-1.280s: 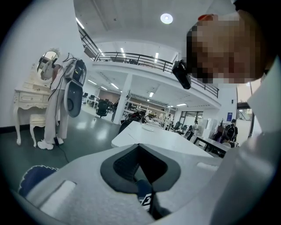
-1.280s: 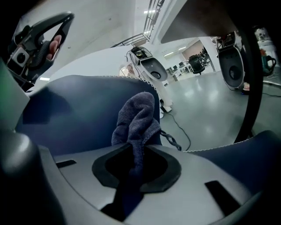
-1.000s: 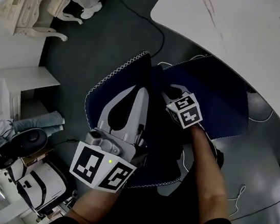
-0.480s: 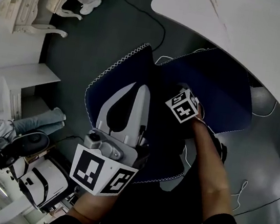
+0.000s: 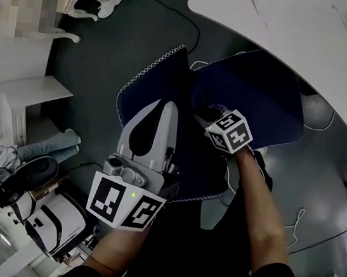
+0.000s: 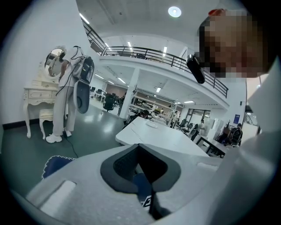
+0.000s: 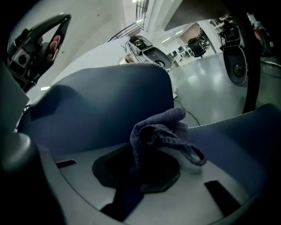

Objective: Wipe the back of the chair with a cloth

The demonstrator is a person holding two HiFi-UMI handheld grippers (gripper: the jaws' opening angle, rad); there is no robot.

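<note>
The right gripper (image 5: 209, 115) has its jaws squeezed shut on a crumpled blue-grey fluffy cloth (image 7: 160, 129). A bunch of the cloth sticks out past the jaw tips. It sits right at the dark blue padded chair (image 5: 262, 102) with white stitching along its edge, close to the fold where the chair's two blue parts meet.

Not much has changed in the last second. The cube with square markers (image 5: 229, 131) on the right gripper slid a little way up over the chair, turned a bit, and then came back down a little. So the cloth has only made a small rub near the fold. That looks like wiping that is going on, but only over one small spot. Most of the blue of the chair has not been gone over yet, so I think there is a lot left to do.

The left gripper (image 5: 170, 107) has stayed almost where it was, over the chair's other blue part, on the side away from the big white table (image 5: 292, 23). Its jaws are closed together and hold nothing. I cannot tell if it touches the chair.

From above, I cannot be sure which blue part is the back and which is the seat. The next rubs should be longer, going from the fold out to the stitched edge.
</note>
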